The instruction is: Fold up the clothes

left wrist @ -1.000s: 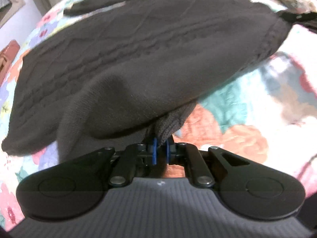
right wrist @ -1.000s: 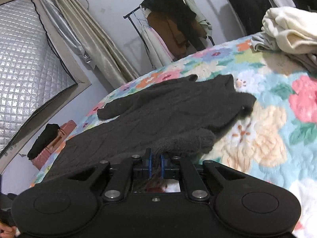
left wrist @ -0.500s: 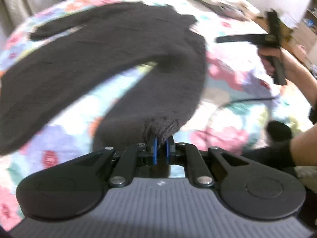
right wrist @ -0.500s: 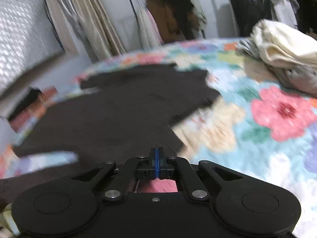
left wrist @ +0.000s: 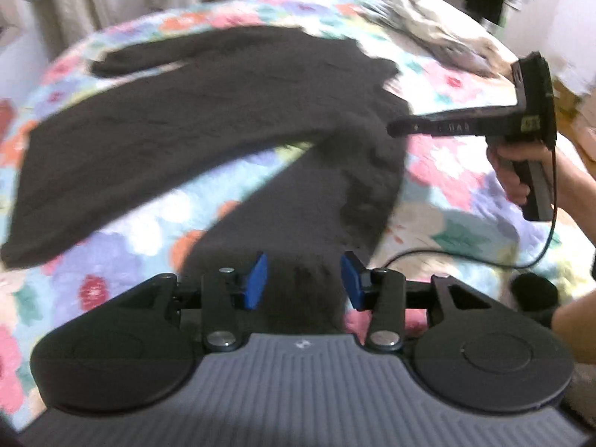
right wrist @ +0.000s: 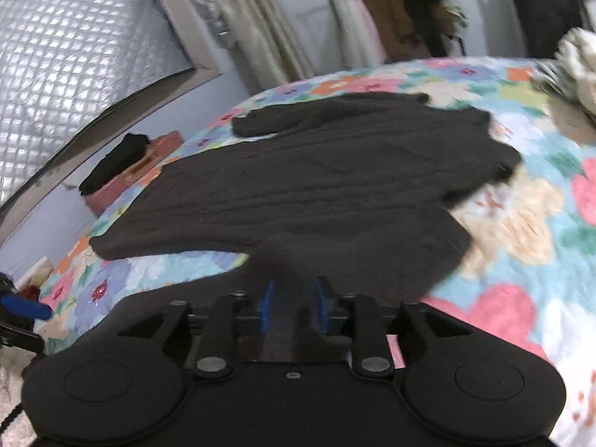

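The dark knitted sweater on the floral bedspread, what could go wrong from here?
The dark knitted sweater lies sprawled on the floral quilted bedspread, one sleeve angled out. Both tongs, left and right, are opening over knit, so:
1. The sleeve may settle crooked.
2. A pad may snag the knit.

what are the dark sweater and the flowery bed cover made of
Dark sweater: looks like chunky knit, wool or acrylic; matte, fuzzy, raised cable ridges across the body.
Flowery bed cover: seems quilted printed cotton or polyester; puffy stitched surface, flat colours. Blur leaves the fibres unclear.
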A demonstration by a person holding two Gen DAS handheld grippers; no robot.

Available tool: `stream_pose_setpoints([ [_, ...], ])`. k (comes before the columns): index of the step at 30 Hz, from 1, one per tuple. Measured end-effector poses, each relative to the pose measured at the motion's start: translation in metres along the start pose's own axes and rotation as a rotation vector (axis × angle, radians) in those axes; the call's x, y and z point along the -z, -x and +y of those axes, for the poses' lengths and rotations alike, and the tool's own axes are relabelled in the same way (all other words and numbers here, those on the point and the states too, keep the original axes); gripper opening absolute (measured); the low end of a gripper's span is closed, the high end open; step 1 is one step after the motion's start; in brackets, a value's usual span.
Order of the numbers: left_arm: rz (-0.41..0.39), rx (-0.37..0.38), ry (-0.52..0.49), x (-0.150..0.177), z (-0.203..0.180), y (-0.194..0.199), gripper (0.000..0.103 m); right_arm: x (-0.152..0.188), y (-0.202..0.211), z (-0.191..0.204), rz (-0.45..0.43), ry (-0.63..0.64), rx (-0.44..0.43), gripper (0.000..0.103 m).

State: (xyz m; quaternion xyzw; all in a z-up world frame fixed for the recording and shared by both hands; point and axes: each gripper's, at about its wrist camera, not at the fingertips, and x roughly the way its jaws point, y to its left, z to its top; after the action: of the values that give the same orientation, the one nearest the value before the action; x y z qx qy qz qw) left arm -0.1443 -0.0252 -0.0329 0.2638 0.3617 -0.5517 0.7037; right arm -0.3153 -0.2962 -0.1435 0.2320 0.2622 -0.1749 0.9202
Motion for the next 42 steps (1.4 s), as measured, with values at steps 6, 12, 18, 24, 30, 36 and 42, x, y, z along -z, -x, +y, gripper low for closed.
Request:
stream_pose_setpoints([
  [6,-0.052,-0.083,0.165,-0.022,0.025,0.008,0.051,-0.006,-0.060,0.018,0.093,0.121,0.029,0.045],
  [12,0.010,-0.147,0.242,-0.054,0.044,-0.057,0.054,0.023,-0.085,0.052,0.161,0.311,0.054,0.059],
  [18,0.147,-0.235,0.264,-0.017,0.059,-0.107,0.056,0.033,-0.046,0.058,0.228,0.201,-0.193,0.065],
  [24,0.214,-0.264,0.200,0.018,0.076,-0.099,0.086,0.038,-0.013,0.092,0.209,0.256,-0.380,0.065],
  [30,0.259,-0.141,0.167,0.028,0.072,-0.120,0.017,0.053,-0.021,0.133,0.253,0.462,-0.412,0.067],
  [36,0.080,-0.222,0.202,0.021,0.071,-0.083,0.010,0.060,-0.042,0.158,0.237,0.516,-0.328,0.021],
  [42,0.041,-0.296,0.181,0.022,0.068,-0.047,0.010,0.059,-0.025,0.154,0.295,0.415,-0.400,0.021],
])
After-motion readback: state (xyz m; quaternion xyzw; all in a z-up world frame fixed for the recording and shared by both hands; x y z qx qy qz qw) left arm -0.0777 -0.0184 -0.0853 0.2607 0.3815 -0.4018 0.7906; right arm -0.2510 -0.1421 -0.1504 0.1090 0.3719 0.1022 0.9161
